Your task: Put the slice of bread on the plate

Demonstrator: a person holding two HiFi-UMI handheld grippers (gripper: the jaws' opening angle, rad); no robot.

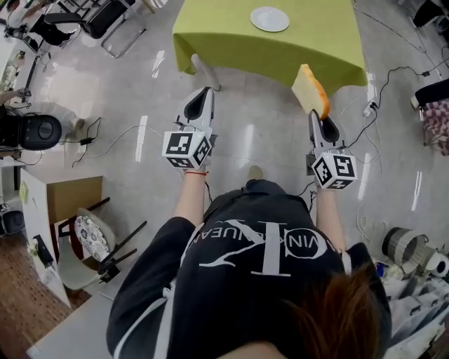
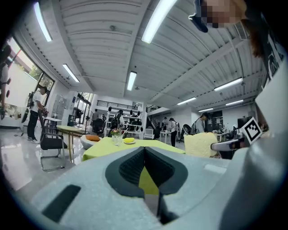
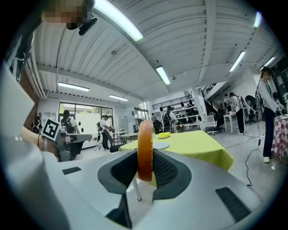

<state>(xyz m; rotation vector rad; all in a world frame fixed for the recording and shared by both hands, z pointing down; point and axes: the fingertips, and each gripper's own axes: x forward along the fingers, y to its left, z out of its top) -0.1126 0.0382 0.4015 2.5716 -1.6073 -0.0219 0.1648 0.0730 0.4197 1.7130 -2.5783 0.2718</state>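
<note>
**Left side.** In the head view, a wooden chair [image 1: 91,242] stood at the lower left on the grey floor [image 1: 140,105]. The left gripper [image 1: 204,92] was held level over the floor, pointing toward the table [image 1: 210,42], with its marker cube [image 1: 187,148] above the person's left wrist. In the left gripper view, the left gripper [image 2: 144,150] had its dark pads pressed together at the tips, with nothing between them. Only the green tablecloth showed through the gap lower down.

**Centre.** The table carried a lime-green cloth. A white plate [image 1: 269,19] lay on it near the far edge, with nothing on it. The plate was well apart from both grippers.

**Right side.** The right gripper [image 1: 321,118] pinched the slice of bread [image 1: 310,90] by its lower end. The slice stood upright and was held in the air just short of the table's near edge. In the right gripper view, the right gripper [image 3: 145,157] had both pads clamped against the flat faces of the slice of bread [image 3: 145,134], which appeared edge-on with its brown crust facing the camera. The plate [image 3: 161,145] lay beyond it on the cloth. Cables [image 1: 393,77] ran across the floor at the far right.
</note>
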